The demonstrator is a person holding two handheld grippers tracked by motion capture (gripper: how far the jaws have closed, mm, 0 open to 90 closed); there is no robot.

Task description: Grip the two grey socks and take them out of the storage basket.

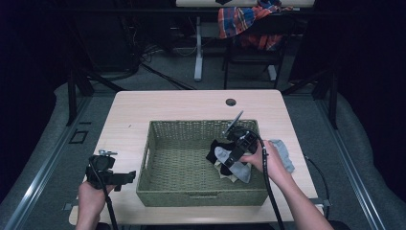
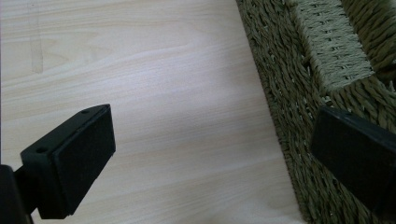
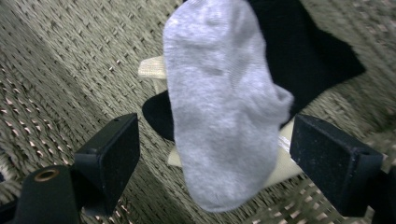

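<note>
The right gripper (image 3: pixel 215 158) hangs with jaws wide and empty astride the grey sock (image 3: pixel 224 107), centre frame atop a black sock (image 3: pixel 317 51) in the basket (image 1: pixel 191 128). Closing too deep risks pinching both. The left gripper (image 2: pixel 210 158) sits wide, empty

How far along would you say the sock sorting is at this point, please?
Done: black sock and beige sock lie in the basket. In hand: right gripper, jaws open, straddles the grey sock atop them. Left: another grey sock lies on the table.
</note>
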